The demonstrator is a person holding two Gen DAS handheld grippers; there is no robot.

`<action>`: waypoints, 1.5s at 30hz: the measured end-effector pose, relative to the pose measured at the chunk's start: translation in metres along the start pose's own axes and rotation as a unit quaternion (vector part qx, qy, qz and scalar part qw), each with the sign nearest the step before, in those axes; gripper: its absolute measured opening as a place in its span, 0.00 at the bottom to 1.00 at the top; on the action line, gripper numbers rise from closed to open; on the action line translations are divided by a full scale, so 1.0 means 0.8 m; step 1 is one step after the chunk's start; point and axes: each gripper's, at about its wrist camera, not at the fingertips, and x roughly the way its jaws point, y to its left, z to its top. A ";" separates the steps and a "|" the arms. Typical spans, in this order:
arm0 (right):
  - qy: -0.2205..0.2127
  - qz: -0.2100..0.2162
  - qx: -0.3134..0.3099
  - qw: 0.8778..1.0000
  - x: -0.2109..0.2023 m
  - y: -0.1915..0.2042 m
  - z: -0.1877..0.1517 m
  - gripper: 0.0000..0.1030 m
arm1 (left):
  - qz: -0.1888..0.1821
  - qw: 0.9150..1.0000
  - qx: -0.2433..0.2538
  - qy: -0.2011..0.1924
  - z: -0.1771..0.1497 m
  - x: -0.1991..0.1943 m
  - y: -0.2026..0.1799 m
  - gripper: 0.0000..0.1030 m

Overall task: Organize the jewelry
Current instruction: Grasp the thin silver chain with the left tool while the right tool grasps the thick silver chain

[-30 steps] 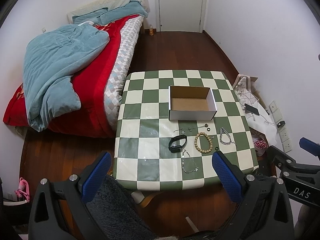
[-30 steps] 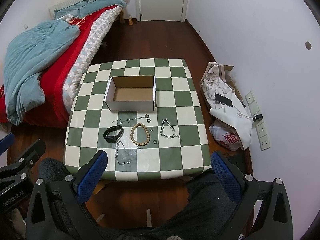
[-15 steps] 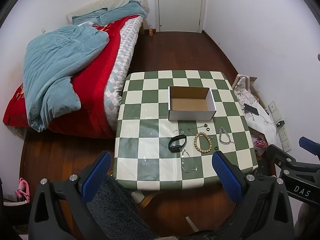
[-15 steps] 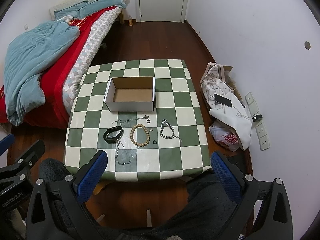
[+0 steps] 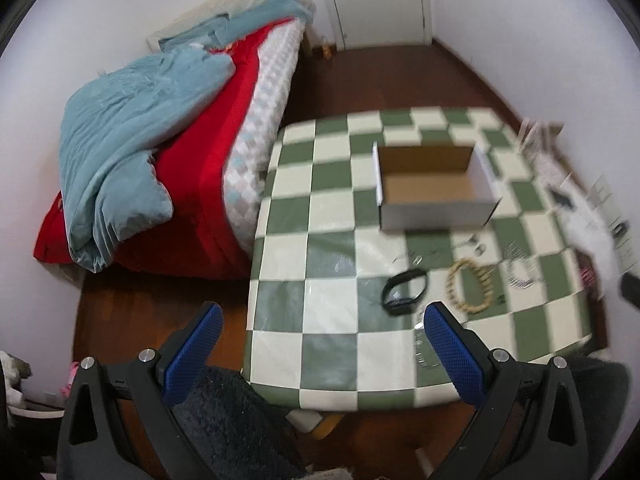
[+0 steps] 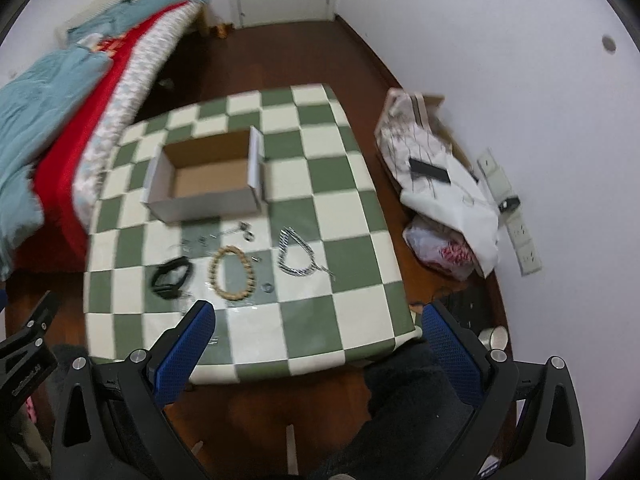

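Note:
A green-and-white checkered table (image 5: 320,248) (image 6: 352,216) carries an open, empty cardboard box (image 5: 432,184) (image 6: 208,176). In front of the box lie a black wristband (image 5: 404,292) (image 6: 170,276), a wooden bead bracelet (image 5: 470,286) (image 6: 233,272), a thick silver chain (image 5: 520,270) (image 6: 298,256), a thin chain (image 5: 424,344) and small pieces (image 6: 224,234). My left gripper (image 5: 323,320) hangs open over the table's near edge, holding nothing. My right gripper (image 6: 318,312) is also open and empty, above the near right part of the table.
A bed with a red cover and blue quilt (image 5: 132,160) stands left of the table. White bags (image 6: 436,184) and a wall power strip (image 6: 520,232) lie on the floor to the right. A door (image 5: 376,0) is at the far wall. A dark-clad knee (image 6: 408,408) shows below.
Both grippers have moved forward and down toward the table, so it looks larger and blurred. The jewelry and box have not moved. Both stay open.

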 end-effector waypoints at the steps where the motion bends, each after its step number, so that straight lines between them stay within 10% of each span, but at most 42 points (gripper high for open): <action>1: 0.006 0.001 0.005 1.000 0.015 -0.004 -0.001 1.00 | 0.004 1.000 0.004 0.006 -0.002 0.015 -0.005 1.00; 18: 0.108 0.036 0.071 0.991 0.210 -0.055 -0.046 0.78 | -0.054 0.984 0.047 0.163 -0.070 0.191 -0.106 0.97; 25: 0.122 0.042 0.083 0.988 0.227 -0.063 -0.052 0.78 | -0.079 0.983 0.070 0.151 -0.087 0.186 -0.140 0.93; 28: 0.124 0.042 0.084 0.988 0.232 -0.064 -0.053 0.78 | -0.095 0.983 0.070 0.140 -0.089 0.178 -0.144 0.78; 30: 0.125 0.045 0.084 0.988 0.234 -0.064 -0.053 0.78 | -0.120 0.981 0.078 0.130 -0.091 0.171 -0.150 0.30; 32: 0.127 0.047 0.083 0.987 0.237 -0.062 -0.053 0.78 | -0.141 0.979 0.082 0.124 -0.090 0.165 -0.156 0.06; 45: 0.109 0.071 0.086 0.988 0.232 -0.056 -0.043 0.73 | -0.139 0.984 -0.013 0.111 -0.057 0.154 -0.058 0.03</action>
